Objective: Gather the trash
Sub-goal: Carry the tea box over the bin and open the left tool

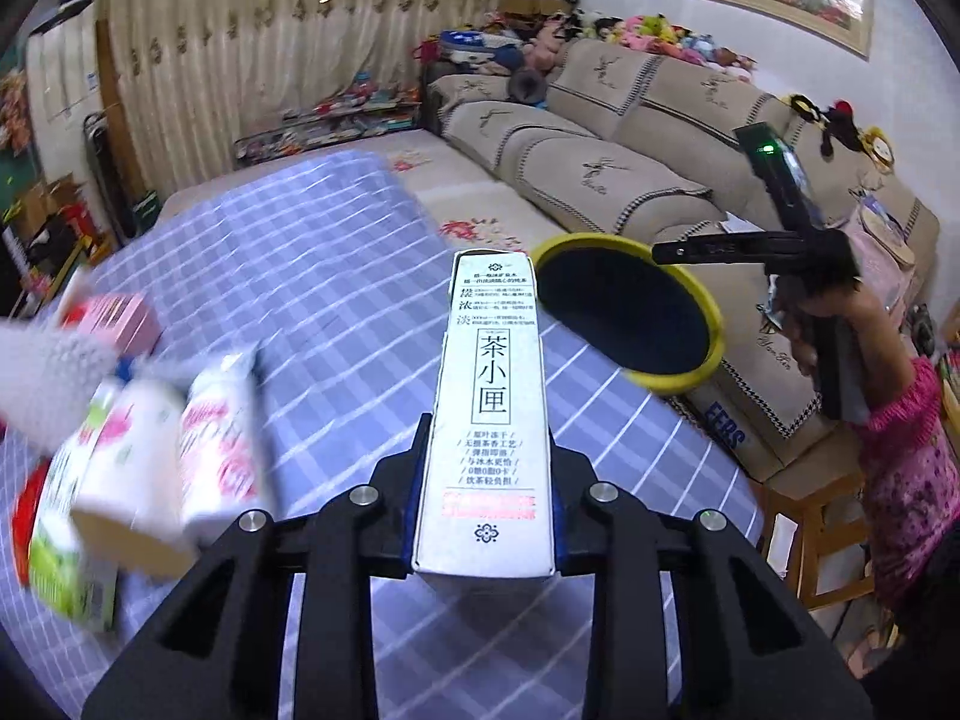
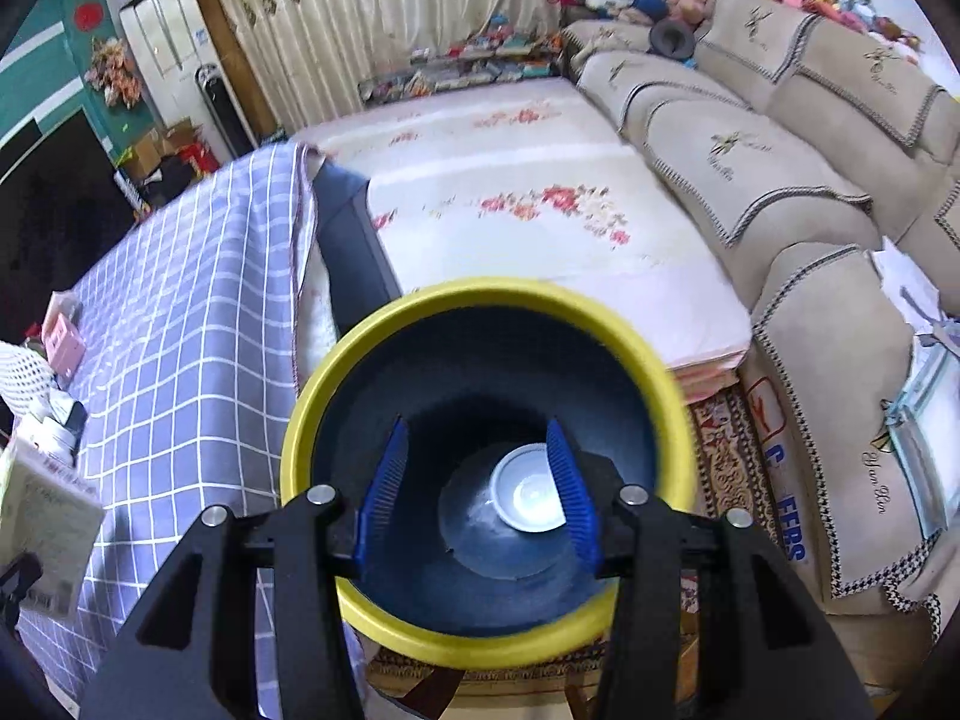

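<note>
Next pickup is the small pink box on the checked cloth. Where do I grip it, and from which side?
Probably take the pink box across two opposite flat faces, coming down from above on the open checked cloth side. Its flat, parallel sides suit a two-finger pinch, and the white mesh item crowds its near-left side, so that approach looks clearest.

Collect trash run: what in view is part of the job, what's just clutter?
In play:
- white tea box, clamped in left gripper
- yellow-rimmed bin, held by right gripper
- cartons on checked cloth

Background:
- sofa
- plush toys
- curtain
</note>
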Motion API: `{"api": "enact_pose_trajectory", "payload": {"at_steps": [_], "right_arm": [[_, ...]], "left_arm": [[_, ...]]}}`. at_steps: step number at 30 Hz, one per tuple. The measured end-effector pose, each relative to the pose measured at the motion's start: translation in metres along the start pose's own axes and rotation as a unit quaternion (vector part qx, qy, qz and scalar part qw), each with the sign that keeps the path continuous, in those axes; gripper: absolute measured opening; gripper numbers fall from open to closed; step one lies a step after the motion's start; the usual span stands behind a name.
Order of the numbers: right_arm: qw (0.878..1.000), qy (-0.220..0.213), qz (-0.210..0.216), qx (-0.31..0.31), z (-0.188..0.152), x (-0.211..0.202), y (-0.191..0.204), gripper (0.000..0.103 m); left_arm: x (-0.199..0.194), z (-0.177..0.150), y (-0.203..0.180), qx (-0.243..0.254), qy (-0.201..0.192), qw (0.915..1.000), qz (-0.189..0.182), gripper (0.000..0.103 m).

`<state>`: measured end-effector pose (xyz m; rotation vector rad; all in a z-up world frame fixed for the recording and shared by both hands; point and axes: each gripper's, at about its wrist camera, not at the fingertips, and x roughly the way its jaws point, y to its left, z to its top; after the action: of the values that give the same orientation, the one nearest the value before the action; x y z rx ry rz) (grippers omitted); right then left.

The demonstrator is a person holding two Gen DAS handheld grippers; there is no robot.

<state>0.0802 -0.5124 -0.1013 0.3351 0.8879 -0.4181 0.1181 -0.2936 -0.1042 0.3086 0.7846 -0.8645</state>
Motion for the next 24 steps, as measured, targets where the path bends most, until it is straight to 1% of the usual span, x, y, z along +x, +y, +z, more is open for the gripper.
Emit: {"api": "enact_pose_trajectory", "payload": {"at_steps": [3,6,9,12,14,17,20,24], "right_arm": [[1.000,-0.019,-0.012,0.010,-0.003,-0.021,-0.017,0.046],[0.999,-0.028,-0.023,0.023,-0.007,-0.034,-0.037,0.046],[0.998,-0.031,-0.031,0.038,-0.012,-0.041,-0.055,0.046],[0.997,-0.028,-0.038,0.053,-0.018,-0.042,-0.073,0.046],[0.997,-0.022,-0.042,0.061,-0.022,-0.040,-0.084,0.046],[0.997,-0.014,-0.045,0.067,-0.028,-0.036,-0.096,0.046],[0.996,-0.012,-0.048,0.072,-0.030,-0.033,-0.102,0.046],[0.995,-0.011,-0.048,0.082,-0.031,-0.030,-0.111,0.047]], "left_arm": [[0.014,0.027,-0.015,0.019,-0.006,0.9996,-0.018,0.030],[0.035,0.056,-0.035,0.041,-0.009,0.9984,-0.039,0.030],[0.068,0.083,-0.060,0.057,0.003,0.9960,-0.068,0.030],[0.105,0.101,-0.082,0.068,0.025,0.9939,-0.083,0.030],[0.133,0.109,-0.096,0.076,0.044,0.9920,-0.091,0.030],[0.170,0.117,-0.113,0.090,0.071,0.9898,-0.084,0.031],[0.201,0.118,-0.125,0.101,0.100,0.9871,-0.074,0.031],[0.236,0.112,-0.131,0.095,0.144,0.9823,-0.073,0.032]]}}
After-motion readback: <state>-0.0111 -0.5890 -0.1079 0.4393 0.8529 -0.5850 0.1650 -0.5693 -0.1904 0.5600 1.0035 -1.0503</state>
